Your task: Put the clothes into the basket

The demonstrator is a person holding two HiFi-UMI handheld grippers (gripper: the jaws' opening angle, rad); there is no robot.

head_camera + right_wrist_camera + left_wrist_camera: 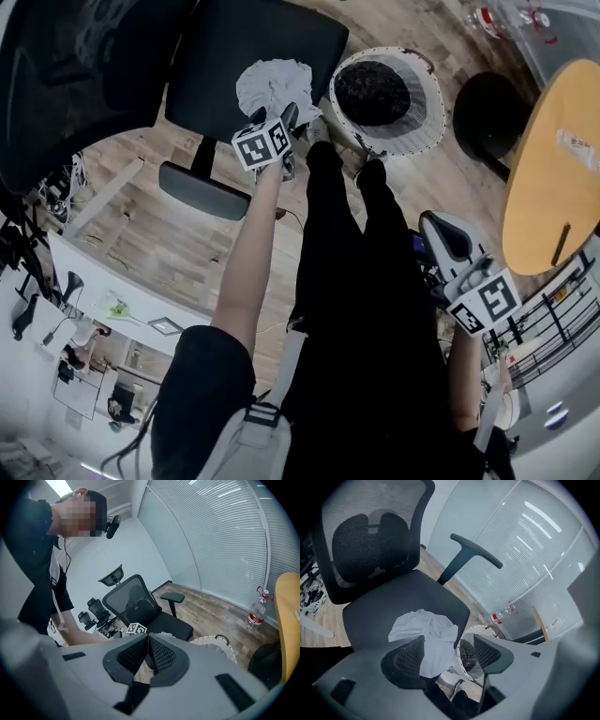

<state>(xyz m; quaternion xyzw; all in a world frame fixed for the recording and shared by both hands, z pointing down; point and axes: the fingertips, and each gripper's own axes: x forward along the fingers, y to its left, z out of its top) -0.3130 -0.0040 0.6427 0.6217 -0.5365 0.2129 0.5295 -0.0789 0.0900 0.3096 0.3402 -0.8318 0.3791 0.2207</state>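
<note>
Your right gripper [146, 644] is close to your body at your right side. Its jaws are pressed together at the tips and there is nothing between them. Your black trousers [328, 216] fill the middle of the head view, and your feet reach almost to the basket.

Your left arm is stretched forward. The left gripper [448, 640] is at the front edge of the chair seat [253, 37] with its jaws wide apart. The white cloth [425, 625] lies crumpled on the seat at this edge. One flap of it comes down over the edge into the gap between the jaws, nearer to the left jaw. The jaws do not close on it.

The basket [422, 122] stands on the wooden floor [159, 234], just beside the front corner of the seat, to the right of the cloth. Something dark [372, 91] lies inside it already. Only a narrow strip of floor separates the seat edge and the basket rim. The top of the basket is open.

Behind the seat the mesh backrest [370, 541] rises, and the armrest [476, 555] stands over the side toward the basket. To the right of the basket there is a dark round object [487, 112], and then the curved edge of the wooden table [553, 159]. Further away a bottle [255, 613] stands on the floor by the wall of blinds [225, 527]
</note>
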